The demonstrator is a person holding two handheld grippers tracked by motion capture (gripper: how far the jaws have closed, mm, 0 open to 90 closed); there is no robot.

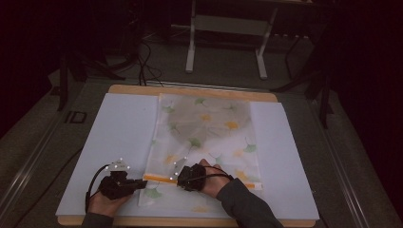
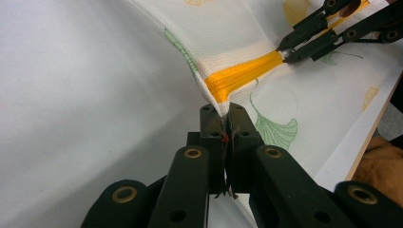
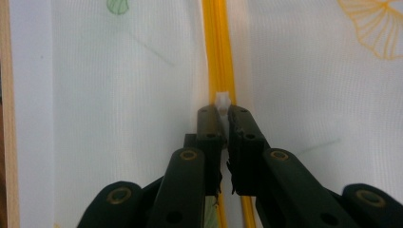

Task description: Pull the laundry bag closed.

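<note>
A: Nearest me, what do my jaws hold?

B: The left gripper (image 2: 224, 124) is clenched on the mesh bag's (image 1: 209, 128) corner; the right gripper (image 3: 219, 114) is clamped on the white zipper slider (image 3: 223, 99) (barely started along the orange zipper (image 2: 242, 75)). Most of the zipper remains; the bag lies flat mid-worktop (image 1: 119, 128).
</note>
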